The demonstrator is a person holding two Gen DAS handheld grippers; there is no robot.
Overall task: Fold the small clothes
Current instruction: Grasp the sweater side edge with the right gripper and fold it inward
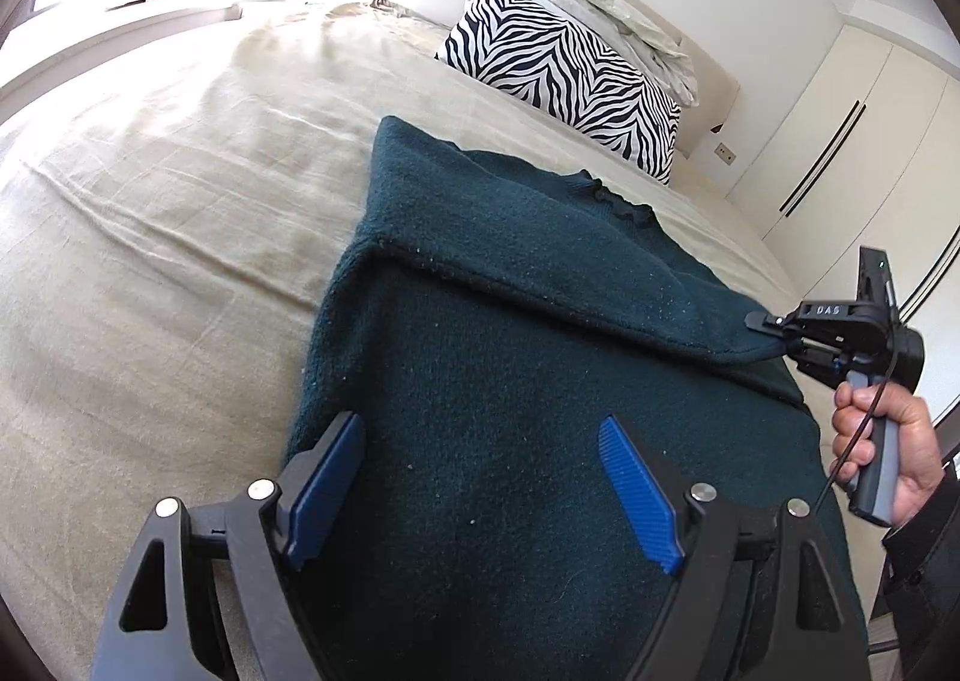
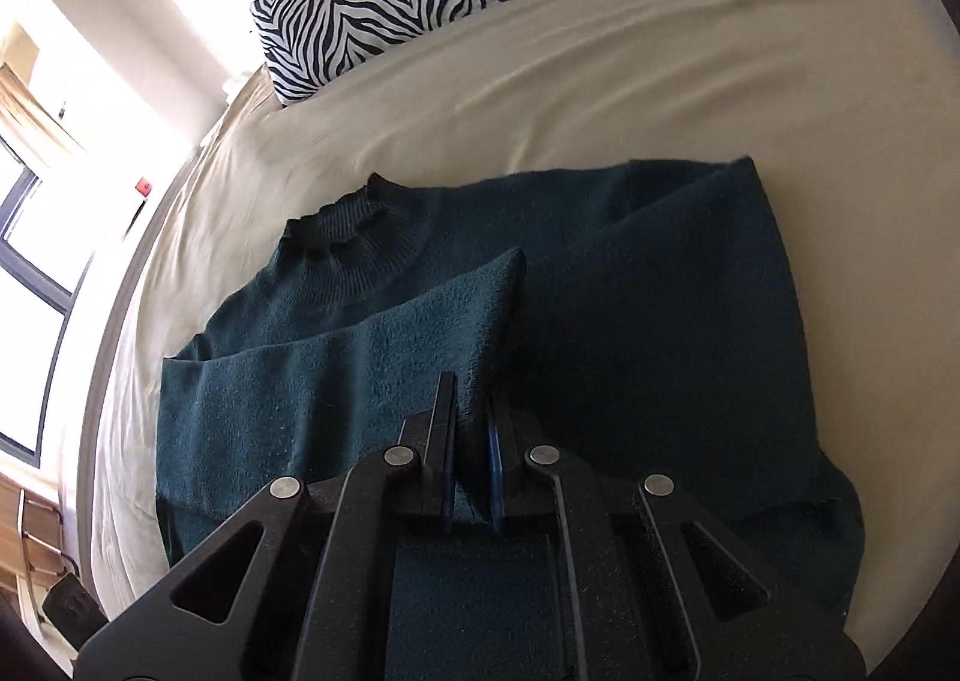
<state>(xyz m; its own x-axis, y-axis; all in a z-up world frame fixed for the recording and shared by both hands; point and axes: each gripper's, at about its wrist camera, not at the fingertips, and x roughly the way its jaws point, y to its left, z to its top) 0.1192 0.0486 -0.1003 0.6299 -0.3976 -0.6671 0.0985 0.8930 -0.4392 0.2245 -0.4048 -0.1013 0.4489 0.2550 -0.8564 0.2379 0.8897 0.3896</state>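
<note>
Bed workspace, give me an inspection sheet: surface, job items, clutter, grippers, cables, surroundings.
Surface: beige bedsheet, wrinkled.
Job's things: dark green sweater lying flat, one sleeve folded across the body.
Clutter: zebra pillow and a crumpled pale pillow at the headboard.
Grippers: left gripper jaws open above the sweater; right gripper shut on the sleeve end.
Cables: black cable hanging beside the right hand.
Surroundings: wardrobe doors, bright window.

Left gripper (image 1: 480, 492) spread wide; right gripper (image 2: 471, 429) pinched closed
</note>
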